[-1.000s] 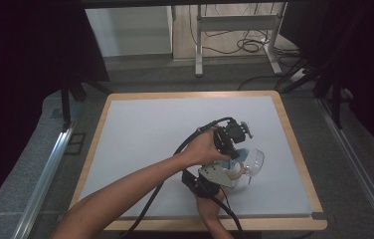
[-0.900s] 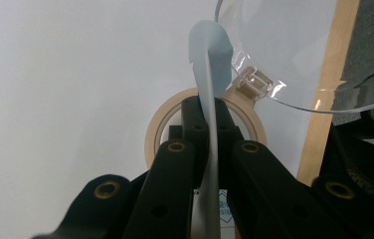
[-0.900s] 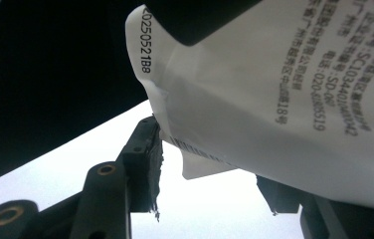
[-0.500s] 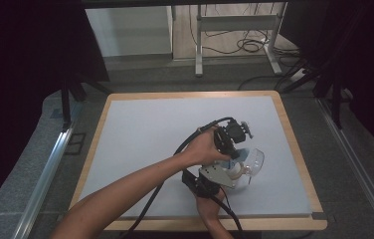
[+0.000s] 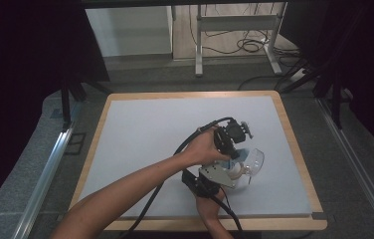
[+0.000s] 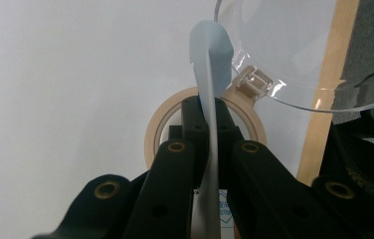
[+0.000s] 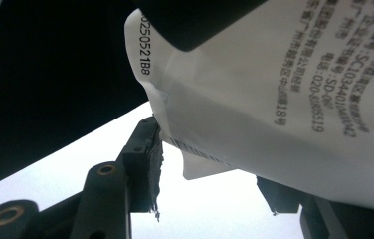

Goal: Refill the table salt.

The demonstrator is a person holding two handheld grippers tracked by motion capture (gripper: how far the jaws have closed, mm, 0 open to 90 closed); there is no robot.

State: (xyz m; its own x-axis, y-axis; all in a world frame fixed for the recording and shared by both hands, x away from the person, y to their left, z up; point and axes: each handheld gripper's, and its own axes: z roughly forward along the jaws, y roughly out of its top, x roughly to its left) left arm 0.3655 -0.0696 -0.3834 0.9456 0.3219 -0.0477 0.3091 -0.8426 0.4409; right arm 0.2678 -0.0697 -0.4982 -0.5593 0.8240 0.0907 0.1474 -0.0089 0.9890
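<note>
Left gripper [image 6: 210, 112] is clamped on the edge of a thin pale-blue-and-white printed sachet [image 6: 209, 74], held edge-on, long axis running away along the jaws. Right gripper [image 7: 210, 164] pinches the same sachet's torn corner, jaws half-closed. Sachet sits just beside the clear plastic bowl [image 5: 254, 162], over a beige tape roll [image 6: 157, 124] near the table's right edge.

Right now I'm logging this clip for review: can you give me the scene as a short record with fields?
surface: pale table mat with wooden edge
left gripper: shut on the packet, pinching its thin edge
packet: flat, pale blue, printed
right gripper: jaws on either side of the packet's torn lower end, grip unclear
beneath: tape roll
beside: clear plastic bowl
</note>
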